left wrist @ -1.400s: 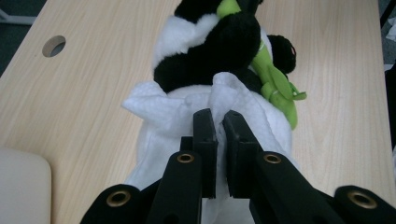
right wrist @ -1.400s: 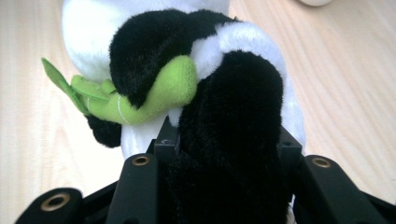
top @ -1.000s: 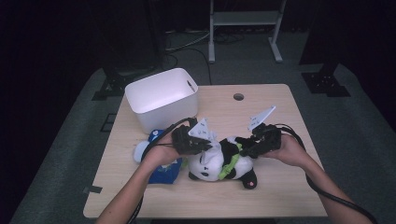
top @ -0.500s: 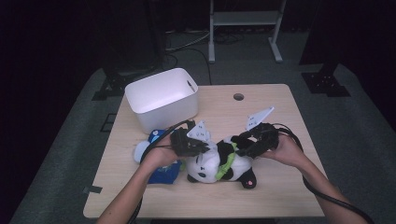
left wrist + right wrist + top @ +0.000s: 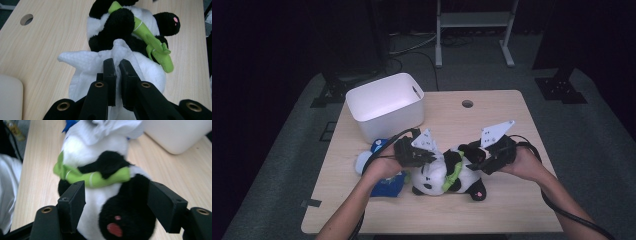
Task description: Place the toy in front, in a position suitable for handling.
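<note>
One panda plush, one white bin, two grippers: left gripper, right gripper

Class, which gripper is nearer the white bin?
Left. The left gripper sits just in front of the white bin; the right gripper is farther off, beyond the panda.

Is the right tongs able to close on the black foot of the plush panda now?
Probably yes. The right tongs stand open with the black foot of the plush panda between the jaws, and nothing blocks it. The left tongs pinch white cloth at the other end.
</note>
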Available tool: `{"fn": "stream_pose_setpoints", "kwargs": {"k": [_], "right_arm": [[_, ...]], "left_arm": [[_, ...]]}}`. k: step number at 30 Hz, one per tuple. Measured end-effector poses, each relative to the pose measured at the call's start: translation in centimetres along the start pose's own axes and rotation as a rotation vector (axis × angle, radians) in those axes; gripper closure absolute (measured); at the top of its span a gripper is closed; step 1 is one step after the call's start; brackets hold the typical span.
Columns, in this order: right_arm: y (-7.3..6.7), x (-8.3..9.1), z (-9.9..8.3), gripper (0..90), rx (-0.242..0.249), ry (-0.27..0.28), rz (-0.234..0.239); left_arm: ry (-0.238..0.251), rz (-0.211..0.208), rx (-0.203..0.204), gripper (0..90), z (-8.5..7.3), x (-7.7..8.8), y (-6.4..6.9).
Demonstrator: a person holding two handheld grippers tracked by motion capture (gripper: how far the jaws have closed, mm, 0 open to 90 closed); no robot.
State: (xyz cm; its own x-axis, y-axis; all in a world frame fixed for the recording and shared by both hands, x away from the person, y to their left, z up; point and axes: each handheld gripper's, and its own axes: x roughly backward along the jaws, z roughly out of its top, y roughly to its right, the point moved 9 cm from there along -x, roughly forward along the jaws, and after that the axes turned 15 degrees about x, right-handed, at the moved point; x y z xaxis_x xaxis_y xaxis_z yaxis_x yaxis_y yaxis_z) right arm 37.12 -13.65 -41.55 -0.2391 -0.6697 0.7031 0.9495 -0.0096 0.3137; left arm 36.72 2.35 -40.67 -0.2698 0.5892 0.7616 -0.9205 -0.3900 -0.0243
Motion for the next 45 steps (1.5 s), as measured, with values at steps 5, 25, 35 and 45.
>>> {"fn": "stream_pose_setpoints", "kwargs": {"k": [5, 25, 35, 45], "right_arm": [[-0.1, -1.4, -0.9, 24.2, 0.06, -0.067, -0.034], [1.0, -4.5, -3.1, 57.9, -0.016, -0.175, -0.014], [1.3, -3.6, -2.5, 74.5, -0.03, -0.131, -0.017], [1.3, -0.4, -1.8, 82.2, -0.14, 0.042, 0.11]], "left_arm": [[0.003, -0.001, 0.001, 84.1, 0.1, 0.1, 0.0], [-0.003, 0.014, 0.009, 84.1, -0.3, 0.5, -0.4], [-0.005, 0.017, 0.007, 84.1, -0.4, 0.6, -0.6], [0.003, 0.008, 0.001, 83.8, 0.0, 1.1, -0.3]]}}
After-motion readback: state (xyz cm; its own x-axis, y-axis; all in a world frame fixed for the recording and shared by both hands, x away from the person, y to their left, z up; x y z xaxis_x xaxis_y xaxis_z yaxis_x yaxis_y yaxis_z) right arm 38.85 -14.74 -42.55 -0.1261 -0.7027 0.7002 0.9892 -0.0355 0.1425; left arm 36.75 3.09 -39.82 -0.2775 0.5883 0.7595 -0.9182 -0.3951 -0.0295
